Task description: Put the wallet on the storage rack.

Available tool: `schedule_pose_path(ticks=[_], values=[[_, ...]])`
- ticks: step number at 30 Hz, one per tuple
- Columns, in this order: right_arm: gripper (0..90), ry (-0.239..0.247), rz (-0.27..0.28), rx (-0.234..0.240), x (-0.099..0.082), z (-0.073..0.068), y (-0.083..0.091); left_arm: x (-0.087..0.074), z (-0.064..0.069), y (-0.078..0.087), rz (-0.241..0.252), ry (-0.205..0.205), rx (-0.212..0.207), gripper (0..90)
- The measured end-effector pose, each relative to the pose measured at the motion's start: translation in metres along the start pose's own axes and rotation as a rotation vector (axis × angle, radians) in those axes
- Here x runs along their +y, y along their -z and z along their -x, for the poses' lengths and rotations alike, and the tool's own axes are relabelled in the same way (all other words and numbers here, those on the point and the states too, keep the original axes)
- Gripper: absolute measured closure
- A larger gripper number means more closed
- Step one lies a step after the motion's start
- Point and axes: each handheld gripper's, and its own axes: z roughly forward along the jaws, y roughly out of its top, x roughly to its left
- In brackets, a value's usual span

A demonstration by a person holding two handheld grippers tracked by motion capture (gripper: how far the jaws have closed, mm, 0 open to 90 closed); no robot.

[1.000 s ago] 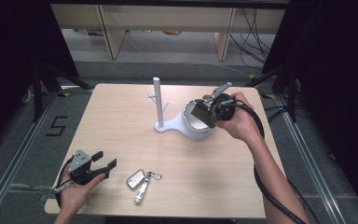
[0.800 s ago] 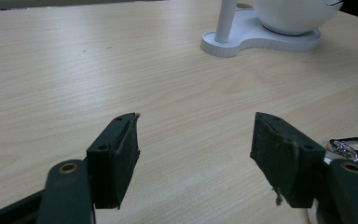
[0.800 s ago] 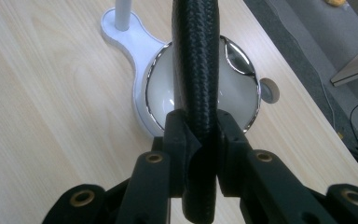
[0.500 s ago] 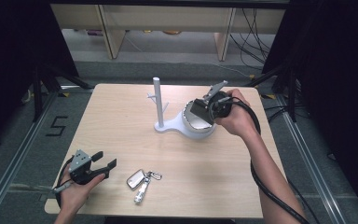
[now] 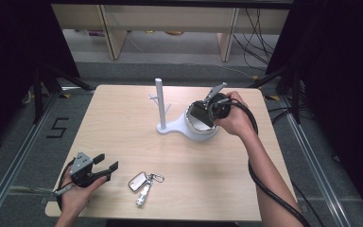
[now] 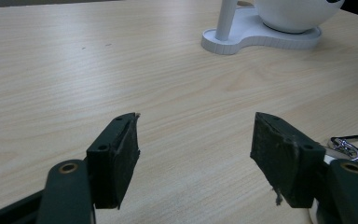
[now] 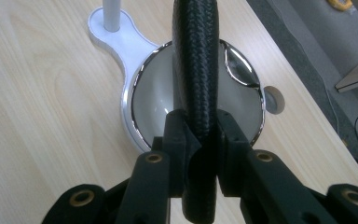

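— Pale wooden table point(image 5: 123, 123); left gripper point(image 5: 105, 168) down near the keys point(image 5: 144, 185), jaws spread wide, holding nothing.
— Right gripper point(image 7: 200, 154) clamped on braided black handle point(image 7: 196, 70), over white bowl point(image 5: 199, 132).

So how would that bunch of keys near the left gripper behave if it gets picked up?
The bunch of keys would likely dangle loosely: fob, ring and clasp are separate linked pieces. Probably light, given its size beside the left gripper. Lying flat, it shouldn't roll.
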Motion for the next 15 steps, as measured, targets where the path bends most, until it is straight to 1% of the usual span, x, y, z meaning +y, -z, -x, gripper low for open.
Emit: schedule_pose_path(ticks=[3,5,6,7,10,11,13,14,15], values=[[77.6,-0.02,-0.002,0.009,-0.002,0.001,-0.004,0.0,0.0,0.0,-0.007,-0.001,0.001,31.2],[77.6,-0.035,0.014,0.034,-0.004,0.003,-0.008,-0.001,0.0,-0.001,0.0,0.0,-0.007,31.2],[77.7,-0.048,0.014,0.031,-0.004,0.002,-0.01,-0.001,0.0,-0.001,-0.002,0.0,-0.006,31.2],[77.7,-0.044,0.015,0.028,-0.005,0.003,-0.011,-0.001,0.001,-0.001,-0.008,-0.003,-0.003,31.2],[77.6,-0.059,0.015,0.034,-0.006,0.004,-0.015,-0.001,0.001,-0.001,-0.005,-0.002,-0.006,31.2],[77.6,-0.054,0.019,0.043,-0.007,0.005,-0.016,-0.001,0.001,-0.001,-0.005,-0.002,-0.004,31.2],[77.5,-0.068,0.015,0.047,-0.007,0.006,-0.019,-0.001,0.001,-0.001,-0.007,-0.002,-0.003,31.2],[77.4,-0.067,0.016,0.05,-0.008,0.006,-0.02,-0.001,0.001,-0.001,-0.007,-0.001,-0.003,31.2],[77.2,-0.077,0.015,0.051,-0.008,0.006,-0.021,-0.001,0.001,-0.001,-0.008,0.0,-0.002,31.2]])
